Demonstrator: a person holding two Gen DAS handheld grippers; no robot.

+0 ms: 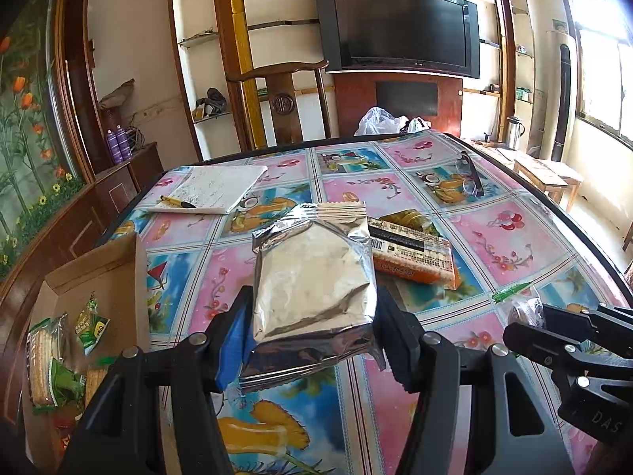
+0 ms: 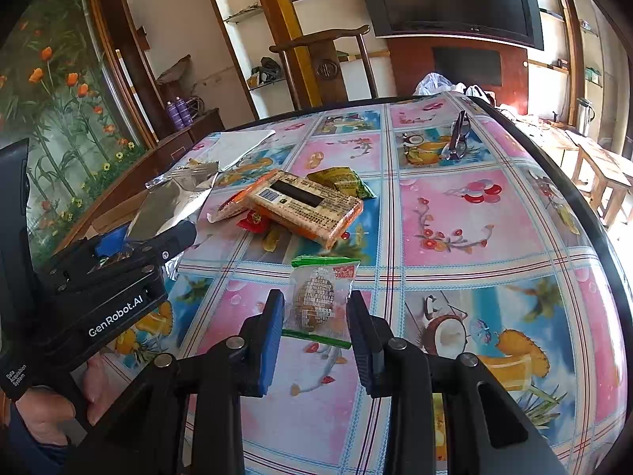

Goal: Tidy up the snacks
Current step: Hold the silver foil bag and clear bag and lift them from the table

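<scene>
While the left gripper (image 1: 314,340) clamps a silver foil snack pouch (image 1: 314,273) between its fingers above the tablecloth (image 1: 514,237), the right gripper (image 2: 316,328) stands open around a clear-wrapped round cake (image 2: 318,297), seemingly untouched. Beyond both lies an orange cracker pack (image 2: 304,206).

The left gripper (image 1: 316,340) held a silver foil packet (image 1: 312,277) between its fingers (image 1: 233,336), above the patterned desk (image 1: 514,237). Just behind lay an orange snack box (image 1: 415,257). At left, a cardboard box (image 1: 99,269) held green-wrapped wafers (image 1: 43,352).
</scene>
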